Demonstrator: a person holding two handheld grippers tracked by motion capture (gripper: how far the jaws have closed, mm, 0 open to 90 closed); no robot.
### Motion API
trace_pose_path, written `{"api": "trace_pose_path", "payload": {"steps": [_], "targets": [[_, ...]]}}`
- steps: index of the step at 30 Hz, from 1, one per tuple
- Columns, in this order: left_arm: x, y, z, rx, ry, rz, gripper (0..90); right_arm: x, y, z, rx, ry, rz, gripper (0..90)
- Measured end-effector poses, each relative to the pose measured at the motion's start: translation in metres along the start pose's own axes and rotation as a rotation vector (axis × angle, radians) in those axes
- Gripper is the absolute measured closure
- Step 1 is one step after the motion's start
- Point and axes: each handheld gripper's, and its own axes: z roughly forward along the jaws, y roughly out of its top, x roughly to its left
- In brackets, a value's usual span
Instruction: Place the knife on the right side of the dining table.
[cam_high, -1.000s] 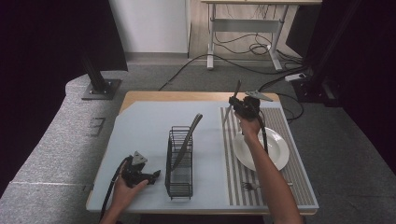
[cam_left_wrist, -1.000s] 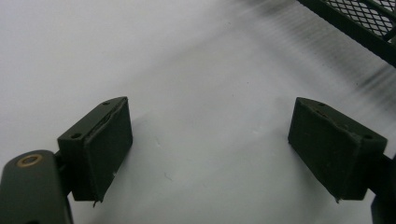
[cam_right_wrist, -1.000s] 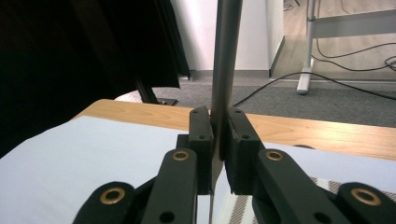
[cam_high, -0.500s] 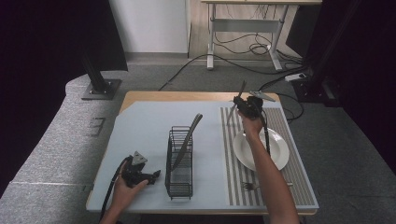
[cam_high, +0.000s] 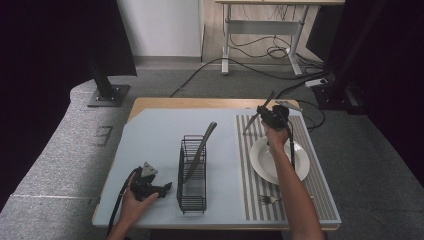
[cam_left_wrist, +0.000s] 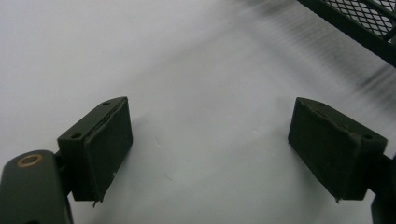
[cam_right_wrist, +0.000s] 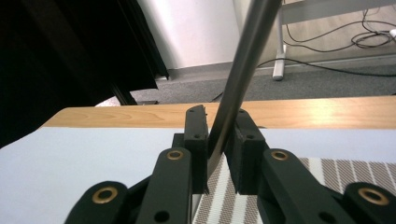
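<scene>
Holding a knife (cam_high: 258, 114) between the pads of my right gripper (cam_high: 272, 117), I have it lifted off the table above the far end of the striped placemat (cam_high: 250, 170); in the right gripper view the metal shaft (cam_right_wrist: 238, 74) runs up and away between the jaws, which have just been easing open a little, though the pads look to me as if they are on it. I judge the job to be clearing cutlery into the black wire rack (cam_high: 192, 172), and it seems about halfway: one dark utensil (cam_high: 200, 150) already leans in the rack, its handle sticking out over the top. What is left, as I read it, is to carry this knife across to the rack and drop it in, then fetch the fork (cam_high: 268, 199) lying on the placemat near my edge of the table, just beside the white plate (cam_high: 300, 172). My left gripper (cam_high: 150, 187) rests on the pale mat next to the rack, its jaws spread wide with nothing between them.
</scene>
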Motion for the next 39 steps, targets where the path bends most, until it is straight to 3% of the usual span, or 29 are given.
{"api": "trace_pose_path", "payload": {"steps": [8,23,27,39], "targets": [[0.000,0.000,0.000,0.000,0.000,0.000,13.1,-0.019,-0.005,-0.004,0.006,-0.014,0.082,77.6],[0.000,0.000,0.000,0.000,0.000,0.000,13.1,-0.032,-0.012,-0.004,0.008,-0.067,0.121,74.2],[0.000,0.000,0.000,0.000,0.000,0.000,13.0,-0.038,-0.016,-0.004,0.010,-0.082,0.165,73.6],[0.000,0.000,0.000,0.000,0.000,0.000,13.1,-0.045,-0.021,-0.005,0.032,-0.125,0.235,71.9]]}}
